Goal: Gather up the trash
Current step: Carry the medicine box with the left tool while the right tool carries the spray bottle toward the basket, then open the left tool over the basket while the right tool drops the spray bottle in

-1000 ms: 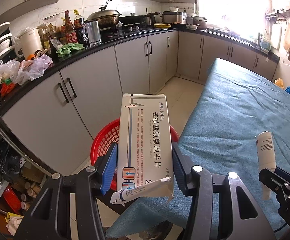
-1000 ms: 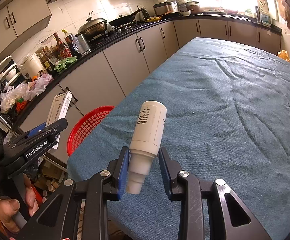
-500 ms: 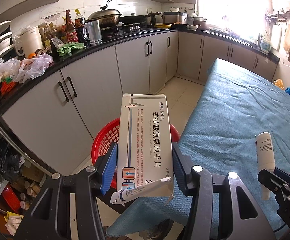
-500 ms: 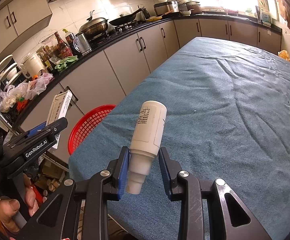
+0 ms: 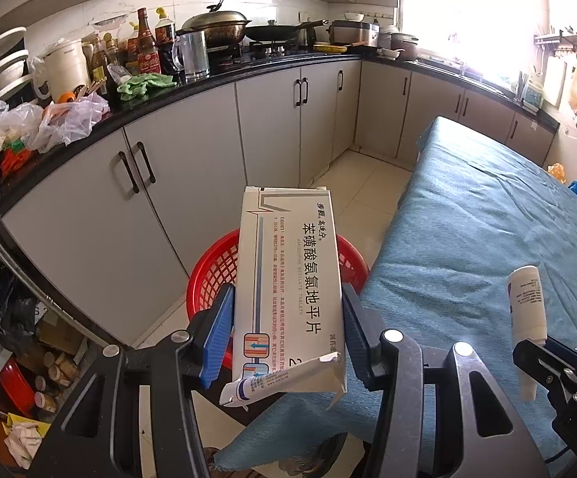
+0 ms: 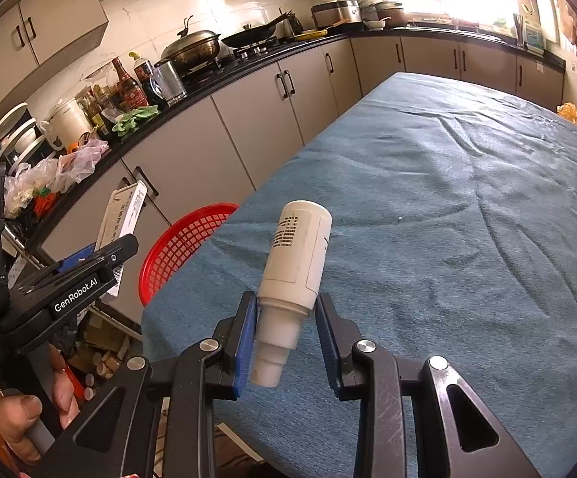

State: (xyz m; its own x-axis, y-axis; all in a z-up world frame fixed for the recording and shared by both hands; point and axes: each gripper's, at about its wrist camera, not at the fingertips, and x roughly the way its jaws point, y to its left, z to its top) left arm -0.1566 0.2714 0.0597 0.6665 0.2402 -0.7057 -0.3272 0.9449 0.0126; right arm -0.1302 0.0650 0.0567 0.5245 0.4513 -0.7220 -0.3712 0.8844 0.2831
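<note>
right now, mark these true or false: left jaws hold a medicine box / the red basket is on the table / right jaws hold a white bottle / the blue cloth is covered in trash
1. The left gripper holds a medicine box: true.
2. The red basket sits on the table: false, it stands lower, beside the table's edge.
3. The right gripper holds a white bottle: true.
4. The blue cloth is covered in trash: false, nearly all of it is bare.

White medicine box (image 5: 290, 279) is clamped betw. blue fingers (image 5: 218, 332) of left gripper (image 5: 284, 334), above red basket (image 5: 212, 275). White bottle (image 5: 525, 310) is held by right gripper (image 5: 543, 362) over blue-clothed tabletop (image 5: 487, 239).
</note>
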